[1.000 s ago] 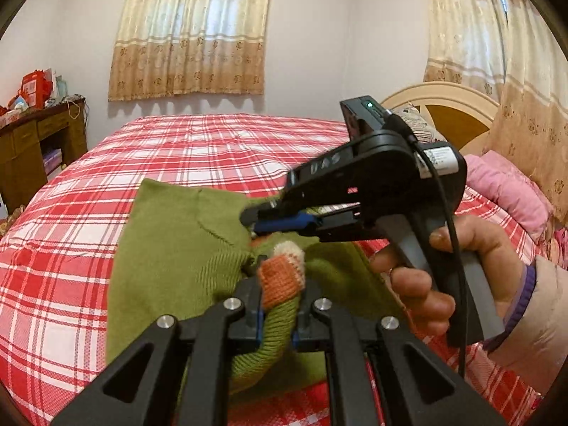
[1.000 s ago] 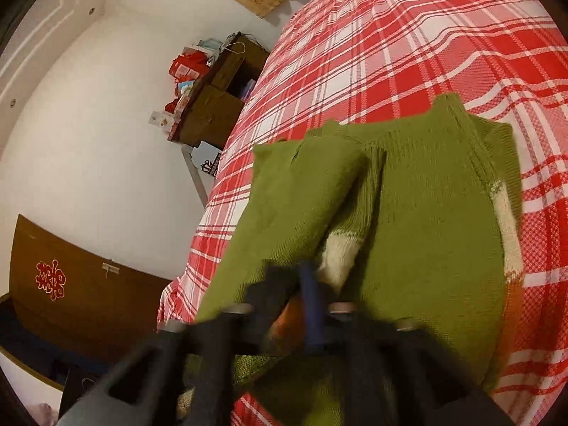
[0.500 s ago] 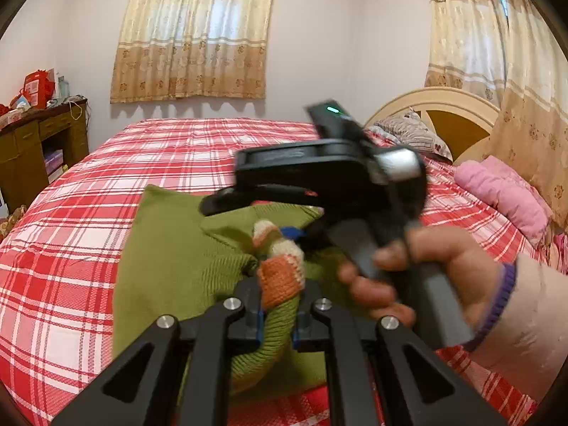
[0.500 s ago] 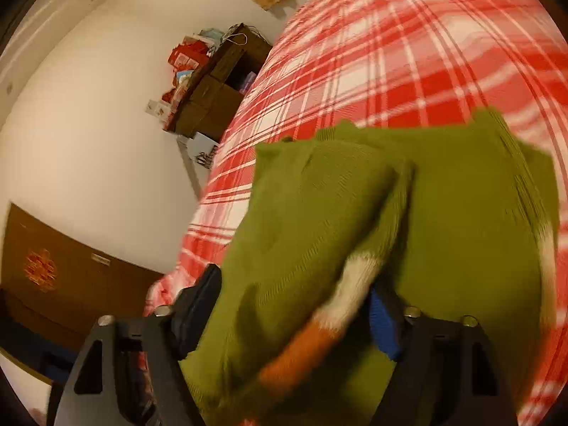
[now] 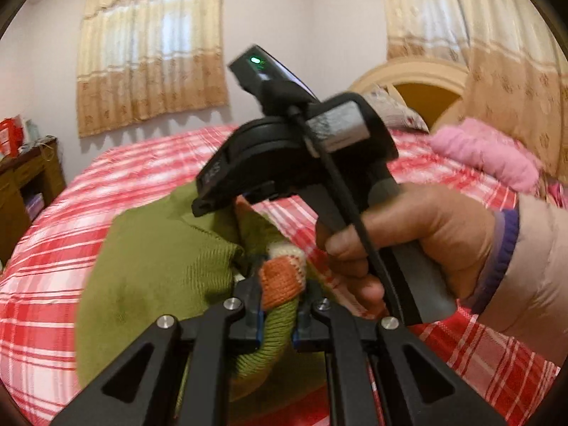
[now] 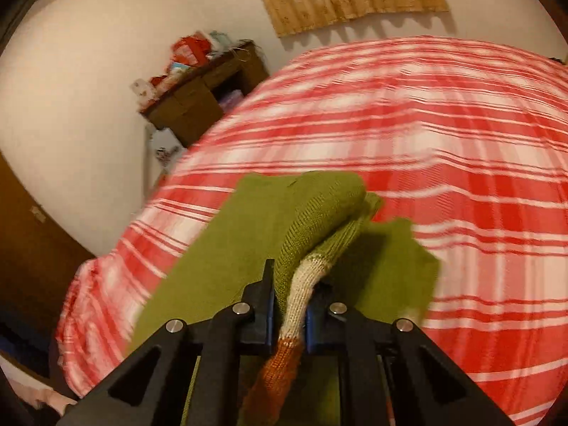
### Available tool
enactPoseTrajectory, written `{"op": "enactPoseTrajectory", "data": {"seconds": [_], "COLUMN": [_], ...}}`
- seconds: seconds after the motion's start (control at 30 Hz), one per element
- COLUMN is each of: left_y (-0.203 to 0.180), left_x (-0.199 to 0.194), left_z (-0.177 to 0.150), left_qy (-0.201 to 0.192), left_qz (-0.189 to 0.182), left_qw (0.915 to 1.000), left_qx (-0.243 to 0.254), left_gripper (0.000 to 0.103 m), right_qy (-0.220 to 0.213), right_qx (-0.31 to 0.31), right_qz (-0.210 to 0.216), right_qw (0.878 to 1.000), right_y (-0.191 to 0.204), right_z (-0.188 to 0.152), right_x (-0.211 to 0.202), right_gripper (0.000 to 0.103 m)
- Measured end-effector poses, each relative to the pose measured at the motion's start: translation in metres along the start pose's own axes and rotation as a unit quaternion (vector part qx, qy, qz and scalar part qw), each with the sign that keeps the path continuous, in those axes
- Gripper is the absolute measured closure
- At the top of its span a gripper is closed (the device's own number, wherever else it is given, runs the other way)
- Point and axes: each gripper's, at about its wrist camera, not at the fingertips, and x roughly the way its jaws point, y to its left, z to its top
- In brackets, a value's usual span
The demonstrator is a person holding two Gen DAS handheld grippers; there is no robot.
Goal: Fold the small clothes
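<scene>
Comparing with a second ago, my right tool (image 6: 289,314) has just closed, pinching the green sweater (image 6: 248,234) sleeve at lower centre; left tool (image 5: 280,307) pinches its cuff.

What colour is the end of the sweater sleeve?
Orange, with a cream band above it on the sleeve; the right wrist view shows it best.

The blurred desk (image 6: 198,103) clutter is perhaps red packaging.

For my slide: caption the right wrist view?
Right gripper clamps green sweater's striped cuff above plaid bed.
</scene>
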Motion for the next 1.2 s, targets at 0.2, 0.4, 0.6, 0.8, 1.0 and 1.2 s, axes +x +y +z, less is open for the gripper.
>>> {"op": "enactPoseTrajectory", "data": {"seconds": [0.2, 0.4, 0.6, 0.8, 1.0, 1.2], "left_y": [-0.023, 0.001, 0.058, 0.081, 0.082, 0.086], "left_x": [0.028, -0.054, -0.092, -0.052, -0.034, -0.053], "left_z": [-0.015, -0.041, -0.069, -0.069, -0.066, -0.058], "left_qy": [0.069, 0.025, 0.037, 0.087, 0.112, 0.081], "left_qz": [-0.025, -0.065, 0.032, 0.143, 0.153, 0.124], "left_qw": [0.997, 0.9967, 0.9988, 0.9856, 0.9817, 0.9888], "left_qx": [0.025, 0.042, -0.007, -0.026, -0.016, -0.021], "left_gripper": [0.086, 0.015, 0.015, 0.015, 0.067, 0.09], "right_qy": [0.003, -0.018, -0.068, 0.009, 0.058, -0.046], "right_qx": [0.051, 0.13, 0.098, -0.016, -0.039, 0.102], "right_qz": [0.008, 0.01, 0.057, -0.012, -0.057, 0.016], "right_qw": [0.999, 0.991, 0.991, 1.0, 0.996, 0.994], "right_y": [-0.057, -0.074, -0.025, 0.039, 0.044, 0.008], "right_z": [-0.035, -0.058, -0.101, -0.115, -0.13, -0.145], "right_x": [0.004, -0.045, -0.115, -0.076, -0.045, -0.097], "right_gripper": [0.088, 0.065, 0.061, 0.045, 0.082, 0.087]}}
